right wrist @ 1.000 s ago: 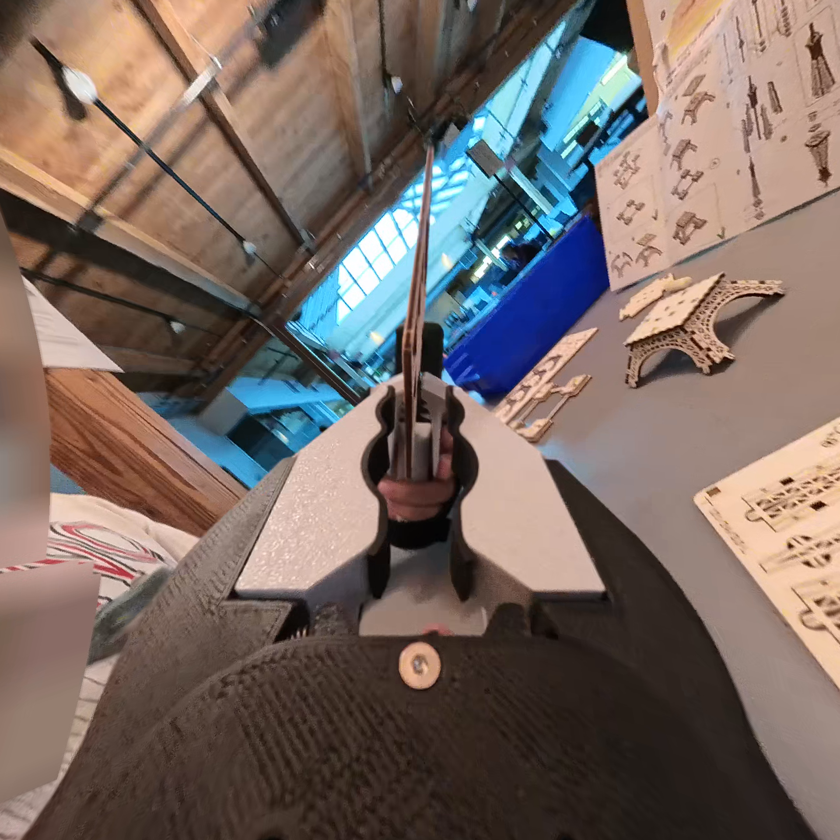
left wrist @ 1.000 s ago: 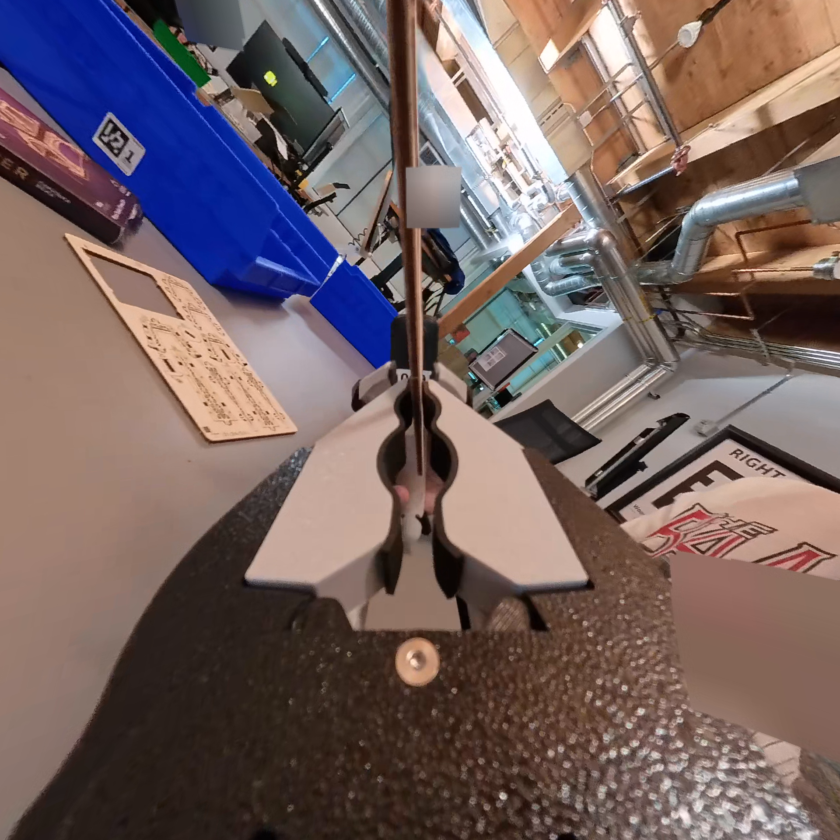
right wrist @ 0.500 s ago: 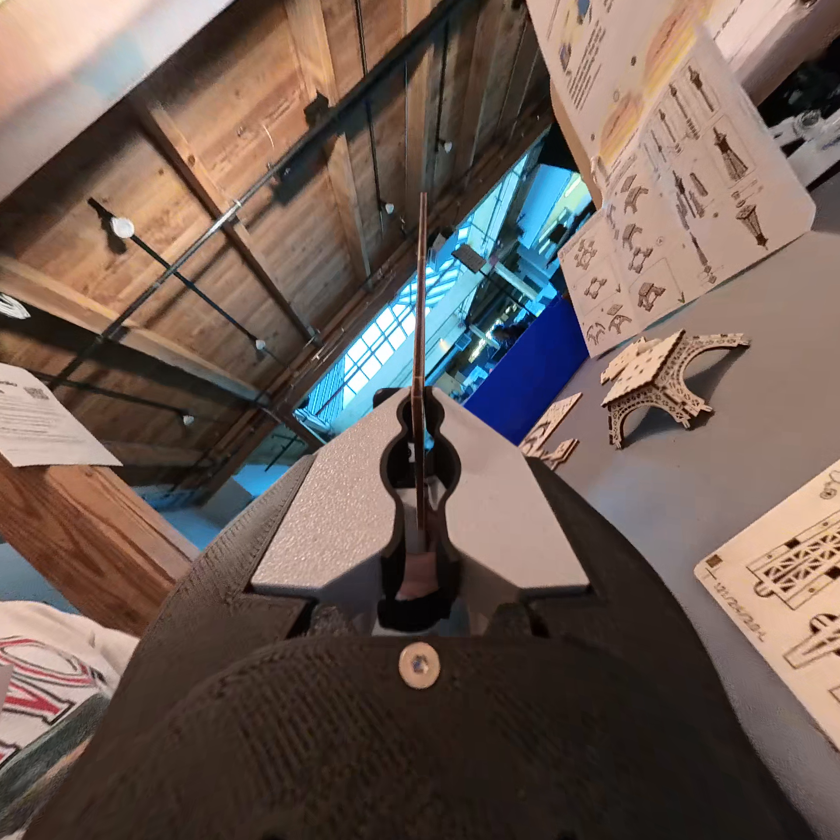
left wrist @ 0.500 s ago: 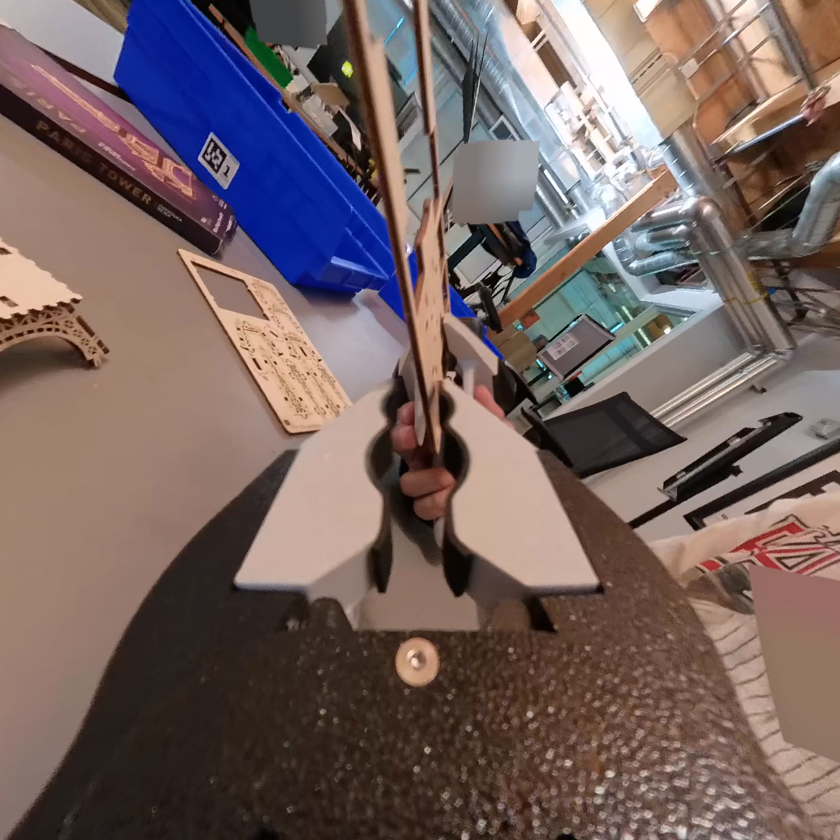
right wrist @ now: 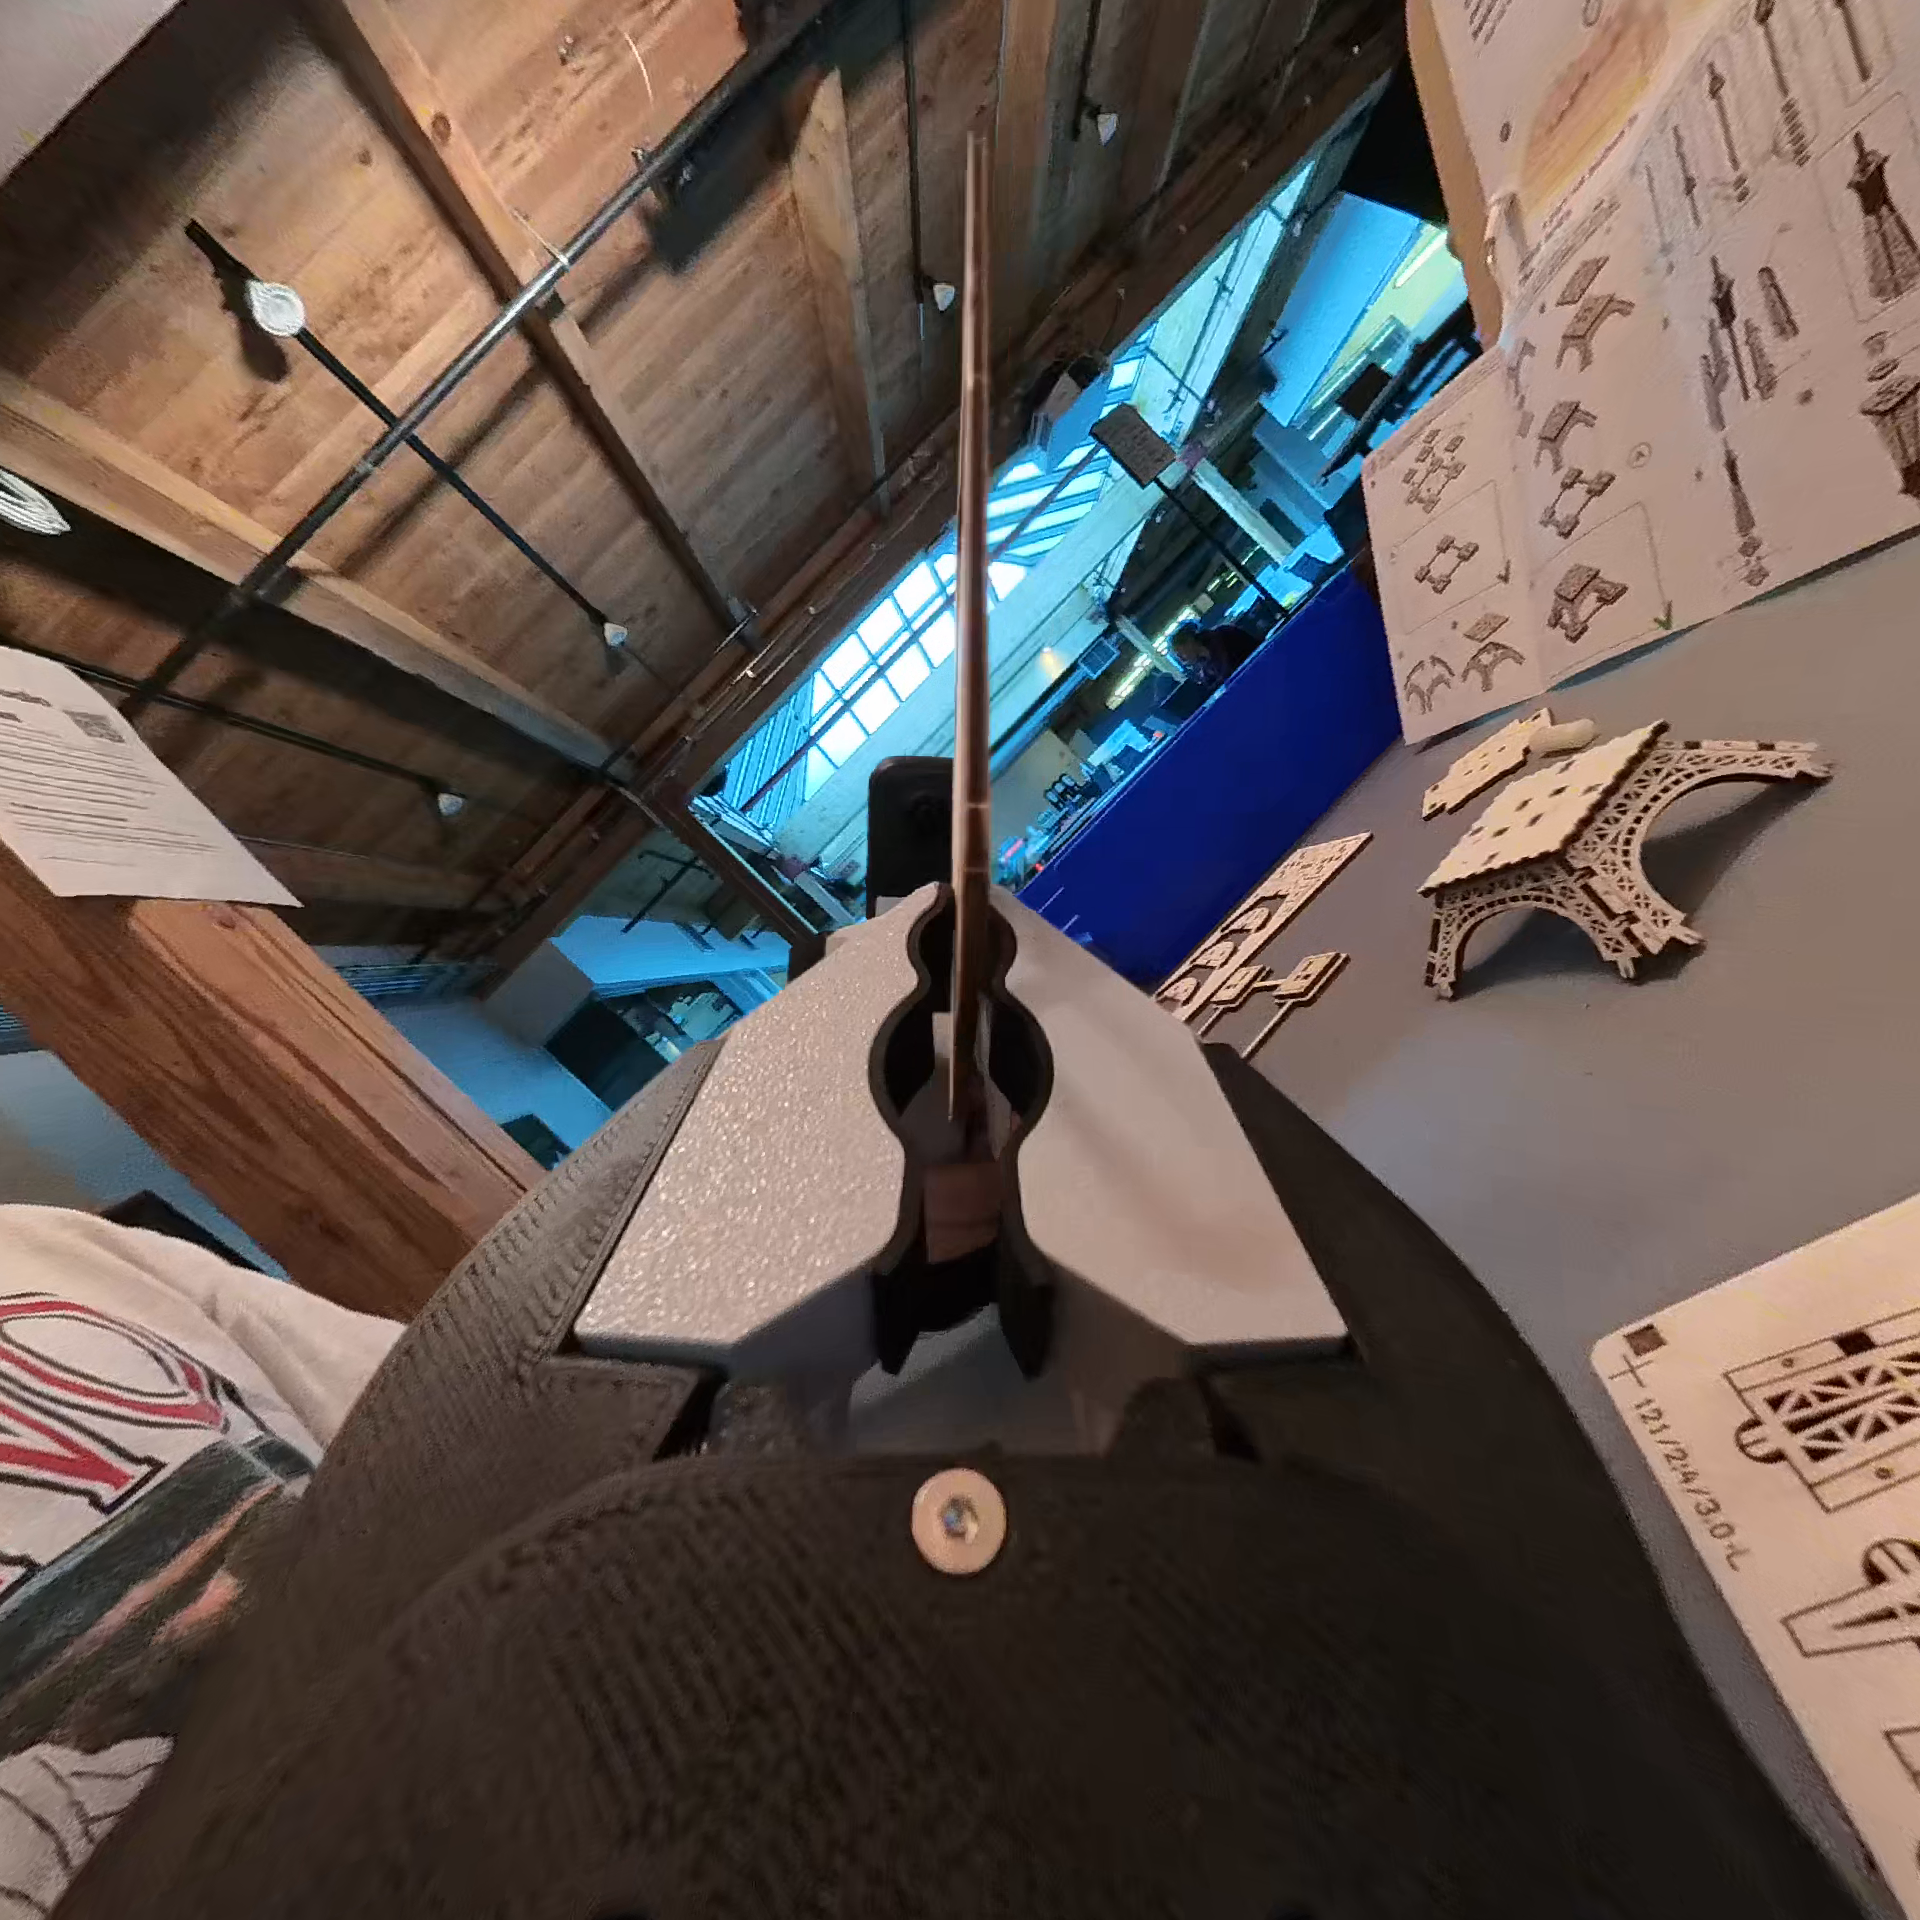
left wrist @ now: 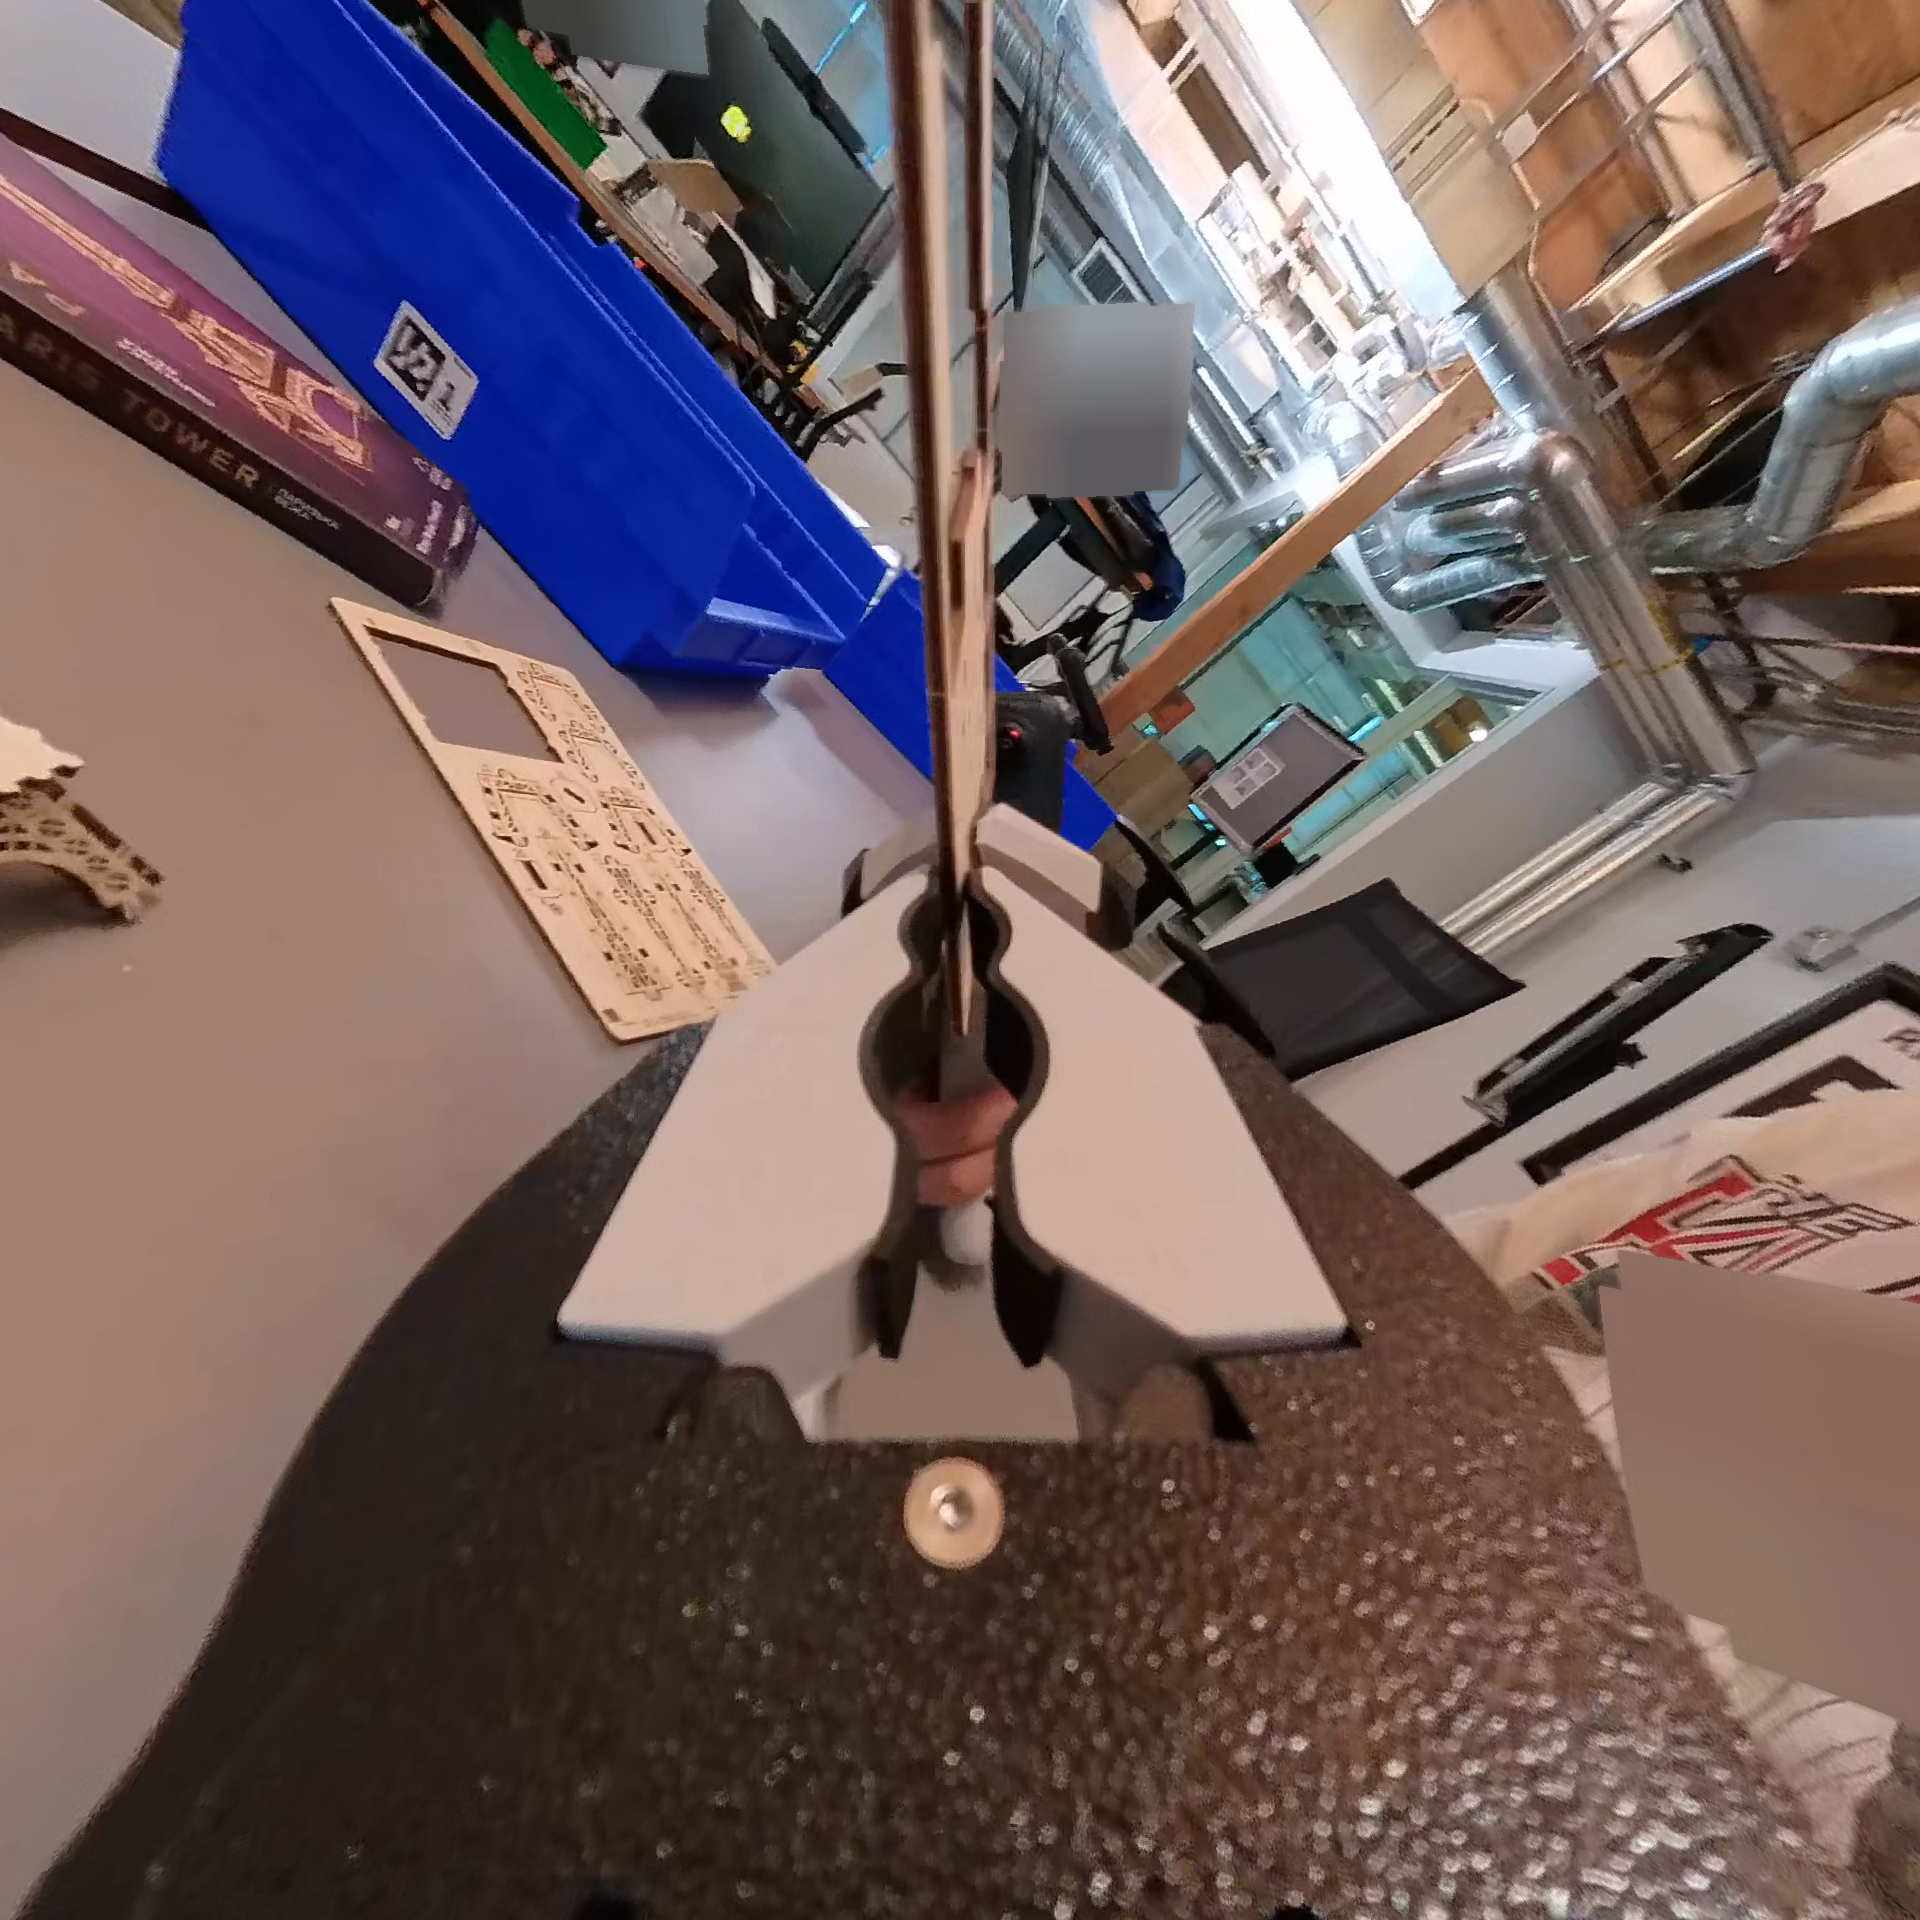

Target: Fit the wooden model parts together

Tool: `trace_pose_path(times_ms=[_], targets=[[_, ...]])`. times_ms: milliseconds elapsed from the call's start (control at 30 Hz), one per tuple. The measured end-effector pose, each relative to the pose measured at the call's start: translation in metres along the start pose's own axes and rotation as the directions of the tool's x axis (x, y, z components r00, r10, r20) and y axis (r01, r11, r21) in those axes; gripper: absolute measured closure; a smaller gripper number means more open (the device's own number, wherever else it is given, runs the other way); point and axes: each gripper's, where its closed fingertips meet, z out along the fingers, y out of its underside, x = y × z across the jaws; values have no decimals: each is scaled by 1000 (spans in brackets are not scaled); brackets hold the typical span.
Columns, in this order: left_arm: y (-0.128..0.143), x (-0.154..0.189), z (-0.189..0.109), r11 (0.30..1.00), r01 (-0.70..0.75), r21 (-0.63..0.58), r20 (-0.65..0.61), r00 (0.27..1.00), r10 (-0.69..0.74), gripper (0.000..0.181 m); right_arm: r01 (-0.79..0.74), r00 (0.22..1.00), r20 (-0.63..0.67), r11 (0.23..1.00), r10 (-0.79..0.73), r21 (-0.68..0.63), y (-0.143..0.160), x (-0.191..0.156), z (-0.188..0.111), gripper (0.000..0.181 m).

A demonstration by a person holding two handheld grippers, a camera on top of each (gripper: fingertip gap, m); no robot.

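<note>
My left gripper (left wrist: 956, 904) is shut on a thin wooden panel (left wrist: 930, 416) that I see edge-on, standing up from the jaws above the grey table (left wrist: 260, 1039). A second thin wooden edge (left wrist: 977, 623) runs close beside it. My right gripper (right wrist: 971, 904) is shut on the same kind of thin wooden panel (right wrist: 971, 520), also edge-on. The two grippers face each other across the panel. The right gripper's grey finger (left wrist: 1039, 852) shows just behind my left jaws. The left gripper's dark body (right wrist: 904, 821) shows behind my right jaws.
An assembled wooden tower base (right wrist: 1590, 862) stands on the table; it also shows in the left wrist view (left wrist: 62, 831). A wooden parts sheet (left wrist: 551, 821), loose cut parts (right wrist: 1268, 935), a purple box (left wrist: 208, 416), blue bins (left wrist: 499, 343), instruction pages (right wrist: 1662, 364) and a printed sheet (right wrist: 1787, 1455) lie around. The tips of both grippers are at nearly the same place.
The right jaws, open around the panel a second ago, have shut on it. The left jaws opened briefly while the panel tilted, then shut on it again; the panel now stands straight.
</note>
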Motion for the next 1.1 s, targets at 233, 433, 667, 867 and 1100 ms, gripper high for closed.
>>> trace_pose_path(times_ms=[233, 433, 667, 867, 1100], targets=[[14, -23, -8, 971, -226, -75, 255, 937, 238, 157, 49, 991, -129, 997, -41, 59, -7, 16, -3, 181], [22, -18, -2, 979, -196, -46, 233, 951, 202, 165, 117, 985, -128, 993, -119, -26, 6, 12, 4, 181], [20, -13, -8, 989, -147, 4, 156, 977, 144, 175, 125, 987, -100, 992, -127, -27, 8, 8, 5, 181], [16, -14, -16, 990, -135, 42, 164, 978, 126, 176, 138, 984, -100, 988, -144, -62, 13, 8, 7, 181], [23, -13, -13, 985, -172, -5, 177, 969, 170, 177, 144, 984, -101, 988, -149, -58, 13, 8, 8, 181]])
